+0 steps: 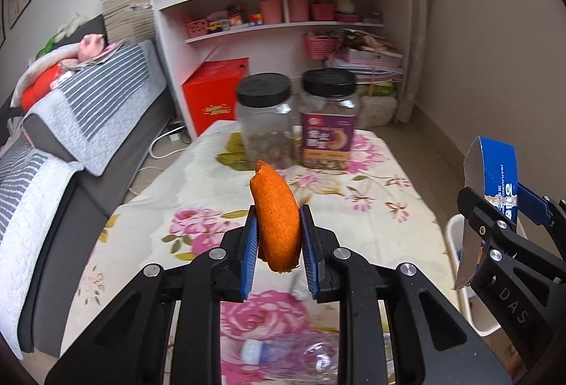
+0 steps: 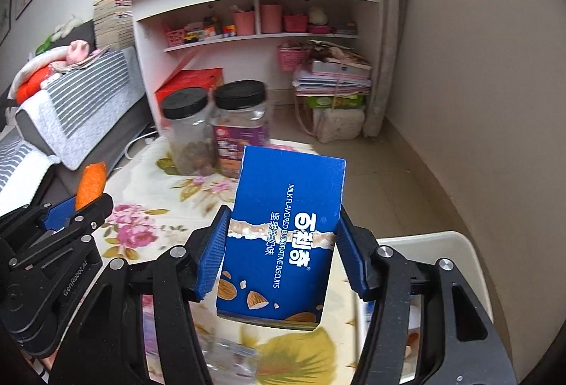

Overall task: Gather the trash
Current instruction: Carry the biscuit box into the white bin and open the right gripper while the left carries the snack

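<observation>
Left wrist view shows the left gripper (image 1: 277, 233) clamped on a curl of orange peel (image 1: 276, 218), held up above the flowered table (image 1: 371, 179). The peel is pinched only across its middle, so I'd guess a jolt could let it swivel or slip out onto the table. To that table's right edge stands a white bin (image 2: 449, 243), and the right gripper (image 2: 281, 254) hangs beside it, jaws spread wide yet pressed tight on the sides of a blue biscuit box (image 2: 283, 243). The box tilts; releasing early could drop it outside the bin. A plastic bottle (image 1: 286, 355) lies on the table's near end.
</observation>
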`<state>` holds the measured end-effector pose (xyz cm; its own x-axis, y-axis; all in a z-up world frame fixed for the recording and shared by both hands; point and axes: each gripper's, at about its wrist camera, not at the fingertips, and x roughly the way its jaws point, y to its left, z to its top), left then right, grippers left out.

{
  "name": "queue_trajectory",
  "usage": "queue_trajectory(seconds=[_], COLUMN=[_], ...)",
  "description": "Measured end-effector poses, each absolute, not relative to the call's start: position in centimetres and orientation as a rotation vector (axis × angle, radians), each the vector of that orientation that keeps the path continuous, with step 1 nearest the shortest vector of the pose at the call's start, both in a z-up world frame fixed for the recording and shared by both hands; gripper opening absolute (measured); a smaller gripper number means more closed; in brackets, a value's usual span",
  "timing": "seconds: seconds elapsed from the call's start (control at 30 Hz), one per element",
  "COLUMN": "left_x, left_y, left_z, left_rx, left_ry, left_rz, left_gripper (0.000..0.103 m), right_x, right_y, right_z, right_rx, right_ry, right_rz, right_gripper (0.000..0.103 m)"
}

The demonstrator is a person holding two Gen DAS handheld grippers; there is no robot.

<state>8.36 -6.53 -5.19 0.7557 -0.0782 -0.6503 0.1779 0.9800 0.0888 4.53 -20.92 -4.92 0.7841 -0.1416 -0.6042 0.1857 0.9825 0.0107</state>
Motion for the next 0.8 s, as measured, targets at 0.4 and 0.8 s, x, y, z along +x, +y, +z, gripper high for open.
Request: queue_trajectory(seconds=[0.4,0.8], left_x=[6.7,4.3], left_y=[-14.4,-22.2], left_z=[-5.8,-7.6], left_rx=[0.184,0.271], left_ry=[0.727,0.75], left_rz=[-0.286,-0.418], left_gripper=[0.024,0.024], right_x=[1.9,-1.8], right_y=[-28.3,-36.9], right_z=[-5.4,-5.6], right_rx=[0.126,0.248], right_ry=[0.696,0.715], right_rz=[-0.316,-0.481], right_gripper=[0.055,0.076])
